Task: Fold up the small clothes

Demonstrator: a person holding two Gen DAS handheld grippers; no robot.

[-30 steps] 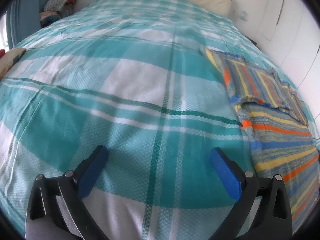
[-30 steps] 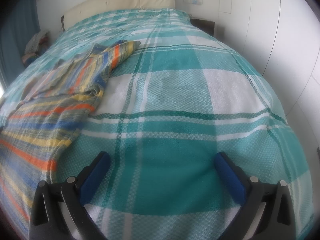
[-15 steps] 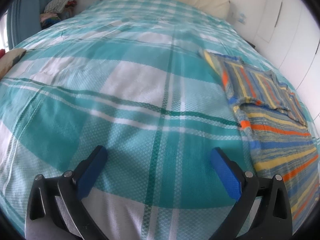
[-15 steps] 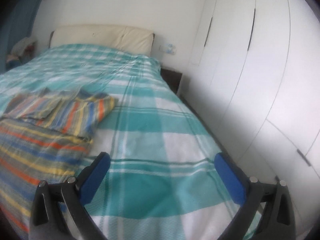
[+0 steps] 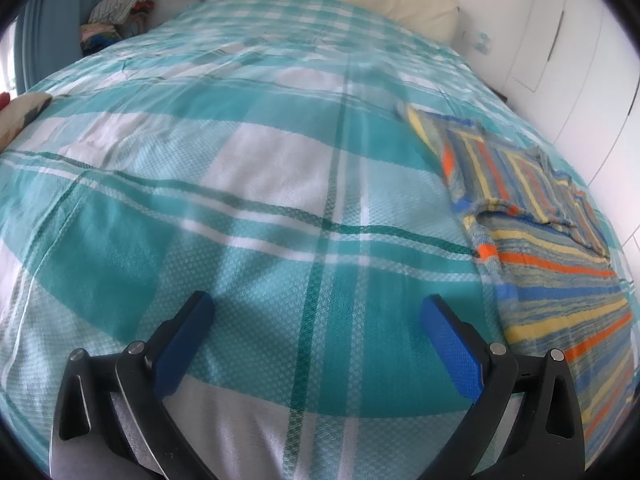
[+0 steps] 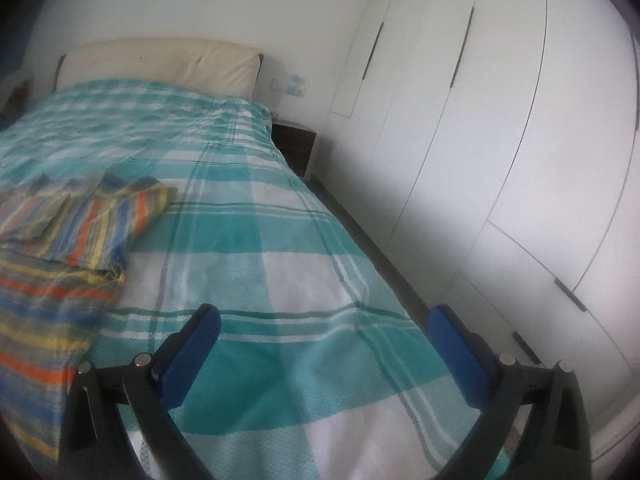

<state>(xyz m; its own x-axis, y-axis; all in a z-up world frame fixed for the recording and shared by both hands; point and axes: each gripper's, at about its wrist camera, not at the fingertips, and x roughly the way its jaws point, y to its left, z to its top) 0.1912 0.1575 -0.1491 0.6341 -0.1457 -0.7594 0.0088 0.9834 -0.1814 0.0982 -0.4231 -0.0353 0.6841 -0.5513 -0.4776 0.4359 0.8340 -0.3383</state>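
A small striped garment [image 5: 552, 248] in orange, yellow, blue and grey lies flat on the bed, its upper part folded over the lower. In the left wrist view it is at the right; my left gripper [image 5: 316, 312] hovers open over bare bedspread to its left, holding nothing. In the right wrist view the striped garment [image 6: 68, 248] lies at the left. My right gripper [image 6: 322, 320] is open and empty above the bed's right edge, well clear of the cloth.
The bed carries a teal and white plaid cover [image 5: 240, 168] with a cream headboard [image 6: 160, 60]. White wardrobe doors [image 6: 500, 140] run along the right side, a dark nightstand [image 6: 294, 146] by the headboard. A pile of clothes [image 5: 116, 16] sits far left.
My right gripper has swung right and tilted up, away from the garment, bringing the wardrobe into view. The left gripper has barely moved. Both stayed open.
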